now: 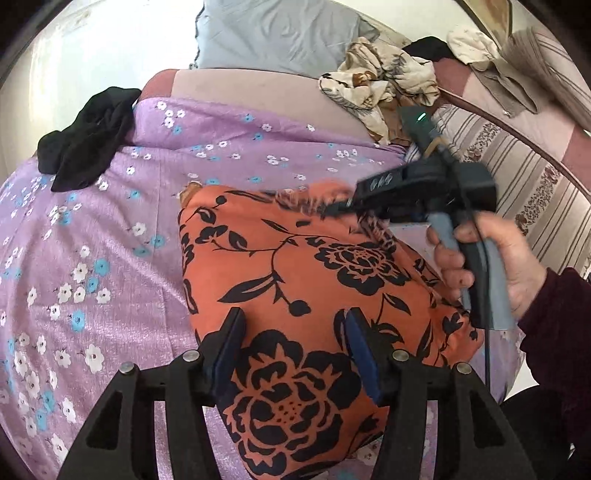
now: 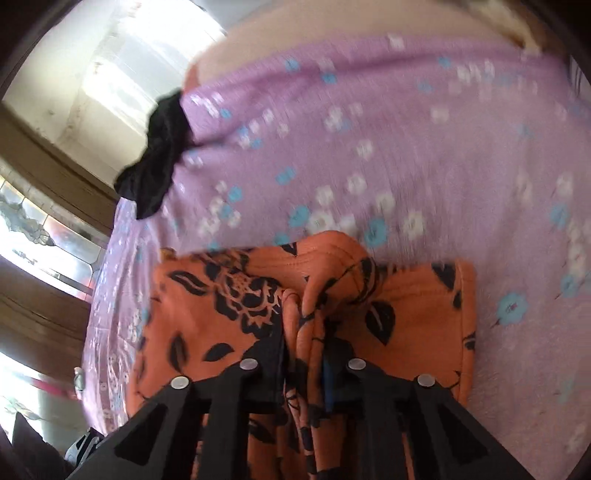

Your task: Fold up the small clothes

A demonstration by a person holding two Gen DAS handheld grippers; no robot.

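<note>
While we look along our left gripper (image 1: 293, 332), we see its two blue-padded fingers spread apart over the orange garment with black flowers (image 1: 295, 266), gripping nothing. That garment lies flat on the lilac bedsheet with small white and blue flowers (image 1: 92, 229). Beyond it our right gripper (image 1: 334, 206) reaches in from the right, its tips at the garment's far edge, blurred. A black garment (image 1: 85, 144) sits at the sheet's left edge, and a cream patterned cloth (image 1: 380, 85) is heaped further back beside a pale blue pillow (image 1: 277, 33).

From the right wrist, we have our right gripper (image 2: 303, 354) clamped on a bunched fold of the orange garment (image 2: 221, 295), pinched between the fingers. The lilac sheet (image 2: 406, 147) is smeared with blur; the black garment (image 2: 159, 155) lies at its far left edge.
</note>
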